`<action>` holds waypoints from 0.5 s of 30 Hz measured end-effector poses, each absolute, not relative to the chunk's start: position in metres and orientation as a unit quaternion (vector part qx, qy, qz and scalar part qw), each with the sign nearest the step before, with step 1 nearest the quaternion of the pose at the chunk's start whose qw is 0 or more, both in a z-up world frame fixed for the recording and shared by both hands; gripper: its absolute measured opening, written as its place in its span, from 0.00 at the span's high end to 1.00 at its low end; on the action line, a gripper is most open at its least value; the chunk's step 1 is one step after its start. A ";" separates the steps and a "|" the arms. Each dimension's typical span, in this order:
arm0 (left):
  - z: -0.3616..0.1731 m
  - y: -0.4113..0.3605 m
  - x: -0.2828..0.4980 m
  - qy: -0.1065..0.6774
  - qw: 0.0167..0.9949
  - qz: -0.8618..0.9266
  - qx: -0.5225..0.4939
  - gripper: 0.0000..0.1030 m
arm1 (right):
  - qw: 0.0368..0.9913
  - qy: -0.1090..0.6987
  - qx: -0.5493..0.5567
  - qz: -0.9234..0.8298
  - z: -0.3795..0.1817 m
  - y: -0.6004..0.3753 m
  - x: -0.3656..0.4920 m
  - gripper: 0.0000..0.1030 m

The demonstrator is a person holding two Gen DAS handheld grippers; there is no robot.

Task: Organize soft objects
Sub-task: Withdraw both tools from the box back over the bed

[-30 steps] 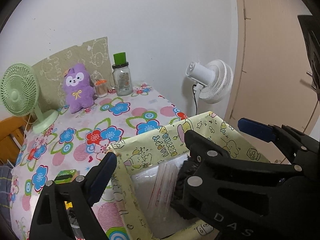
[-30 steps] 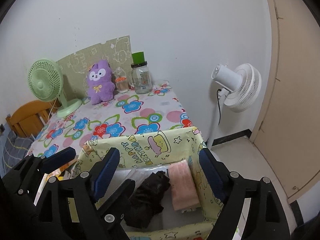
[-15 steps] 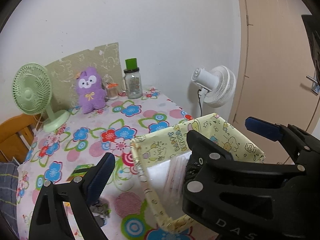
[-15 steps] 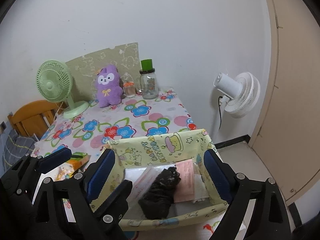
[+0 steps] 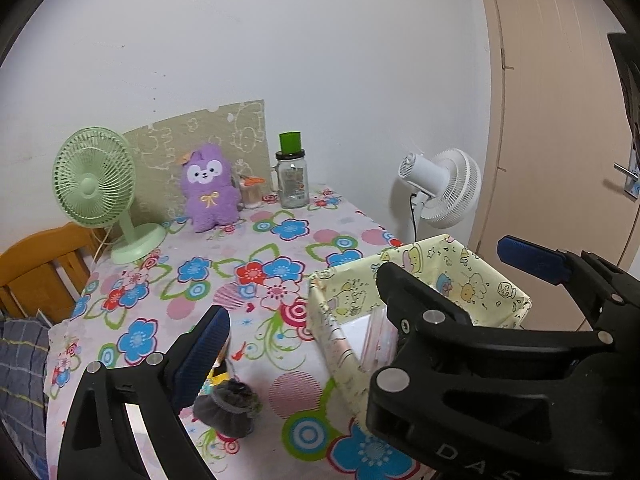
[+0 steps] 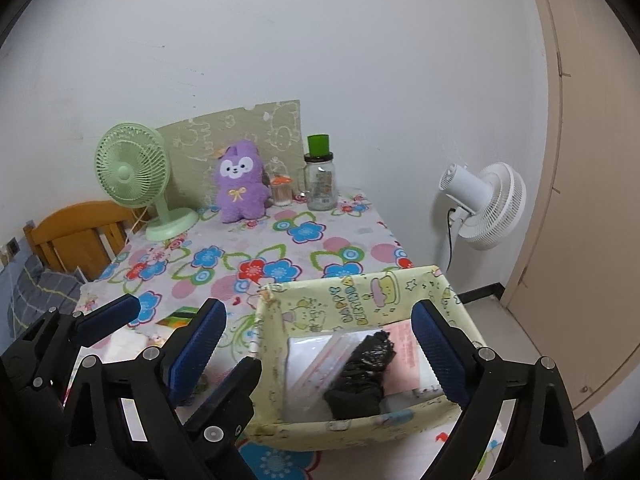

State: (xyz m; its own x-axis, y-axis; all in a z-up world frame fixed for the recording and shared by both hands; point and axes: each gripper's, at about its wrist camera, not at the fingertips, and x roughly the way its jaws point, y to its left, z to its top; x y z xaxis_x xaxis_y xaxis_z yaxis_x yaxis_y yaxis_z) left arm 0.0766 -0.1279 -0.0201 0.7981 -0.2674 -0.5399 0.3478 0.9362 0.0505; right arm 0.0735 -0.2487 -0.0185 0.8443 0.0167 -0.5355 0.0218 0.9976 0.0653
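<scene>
Below the left tool, spread wide and empty, a grey sock lies on the tabletop left of the box; right tool, also wide, hangs over the box.

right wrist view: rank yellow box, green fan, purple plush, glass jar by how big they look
1. yellow box, though it sits nearest the camera
2. green fan
3. purple plush
4. glass jar
Fan, plush and jar all stand near the wall, so their order seems fair.
</scene>
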 end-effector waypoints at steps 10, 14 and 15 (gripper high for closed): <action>-0.020 -0.099 0.067 0.264 0.950 -0.152 0.069 0.06 | 0.962 0.271 0.026 0.008 -0.018 -0.221 0.064 0.06; -0.022 -0.086 0.063 0.263 0.951 -0.144 0.070 0.06 | 0.963 0.269 0.025 0.012 -0.021 -0.209 0.061 0.06; -0.023 -0.083 0.062 0.262 0.952 -0.142 0.069 0.06 | 0.963 0.269 0.025 0.014 -0.021 -0.206 0.061 0.06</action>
